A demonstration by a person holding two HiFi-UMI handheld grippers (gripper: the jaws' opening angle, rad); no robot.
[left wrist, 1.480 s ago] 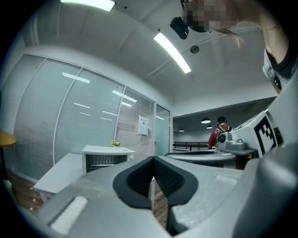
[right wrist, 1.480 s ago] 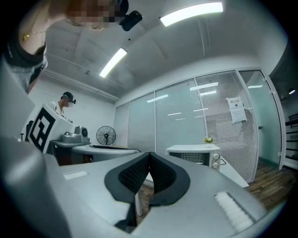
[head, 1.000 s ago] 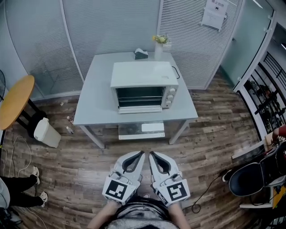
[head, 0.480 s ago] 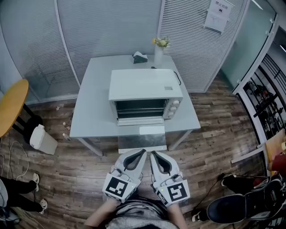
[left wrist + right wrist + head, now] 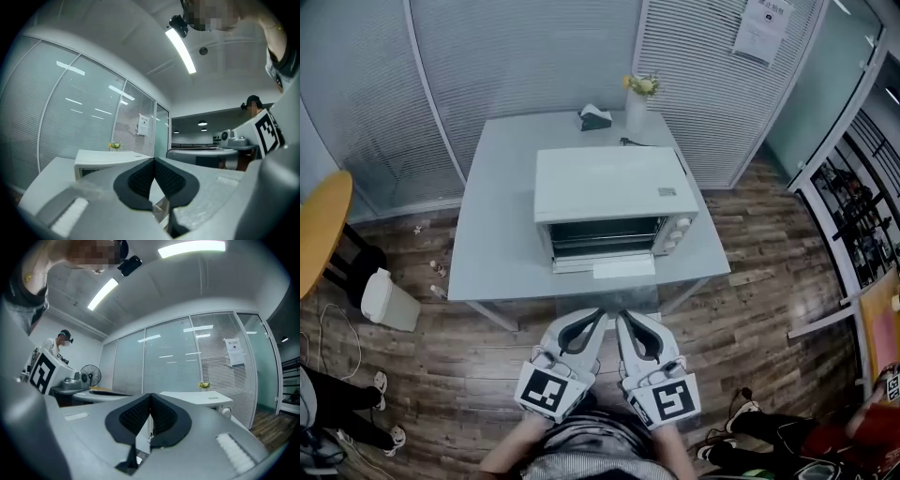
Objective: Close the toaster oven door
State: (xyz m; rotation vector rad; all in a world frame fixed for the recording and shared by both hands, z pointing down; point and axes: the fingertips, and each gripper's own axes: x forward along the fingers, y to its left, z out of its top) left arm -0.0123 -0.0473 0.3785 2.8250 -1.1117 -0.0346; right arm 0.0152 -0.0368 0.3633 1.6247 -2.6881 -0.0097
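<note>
Strip lights (image 5: 180, 50) above the fingers (image 5: 140, 180) lit the room evenly. Both gripper views curved into black corners, blurred behind the fingers.

Toaster oven (image 5: 614, 187) cavity too dark to tell, wall notice (image 5: 766, 28) print too small, round table (image 5: 317, 246) cut off

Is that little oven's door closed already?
No, in the head view the toaster oven has its door folded down at the front, leaving the dark inside open to view.

Toaster oven (image 5: 609, 183) looks like smooth white painted metal, the table (image 5: 497, 234) under it is matt grey, and the floor (image 5: 431, 366) around it is grainy wood plank.
</note>
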